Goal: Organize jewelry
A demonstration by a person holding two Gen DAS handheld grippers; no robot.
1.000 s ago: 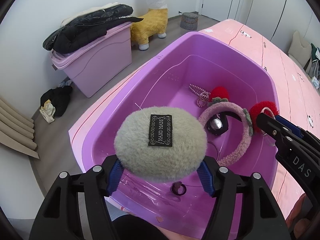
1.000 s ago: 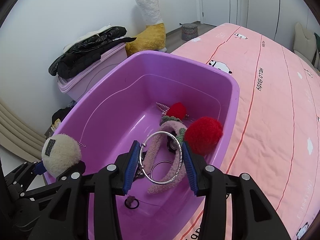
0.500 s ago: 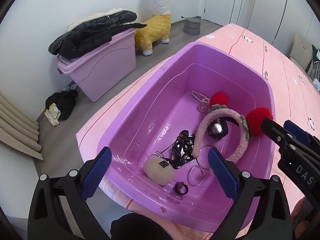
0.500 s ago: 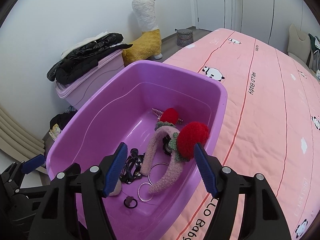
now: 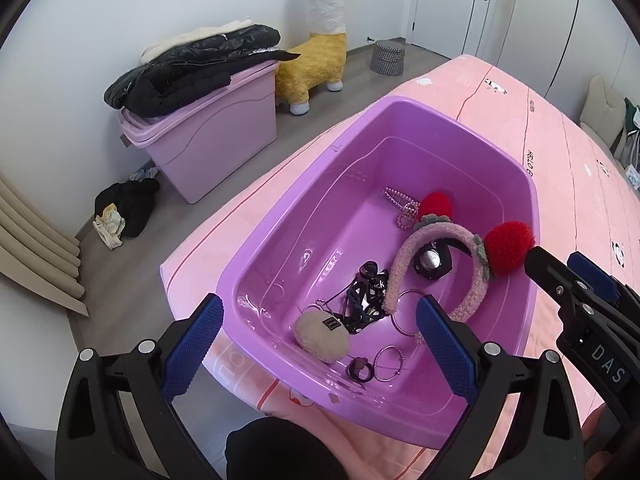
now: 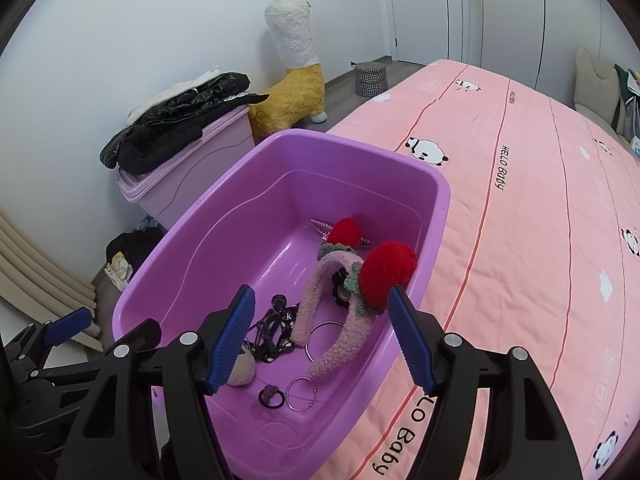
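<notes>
A purple bin (image 5: 400,108) (image 6: 360,148) stands on the pink bed. Inside lie a beige fluffy pom (image 5: 322,338) (image 6: 242,368), a pink fuzzy headband (image 5: 440,236) (image 6: 320,280) with red pompoms, silver bangles (image 5: 386,358) (image 6: 302,394), black hair ties (image 5: 366,300) and a beaded clip (image 5: 402,202). My left gripper (image 5: 318,312) hangs open above the bin's near end, with nothing between its fingers. My right gripper (image 6: 320,296) is open too, above the headband and holding nothing. It also shows at the right edge of the left wrist view.
The pink bedspread (image 6: 540,220) stretches away to the right. On the floor to the left stand a lilac storage box (image 5: 212,132) with a black jacket on top, a yellow alpaca toy (image 5: 316,60) and a checkered basket (image 5: 386,56). Dark clothes (image 5: 128,208) lie by the wall.
The left gripper let go of the beige pom and the right let go of a silver bangle. Both things now lie in the bin. Both grippers opened and rose a little.
</notes>
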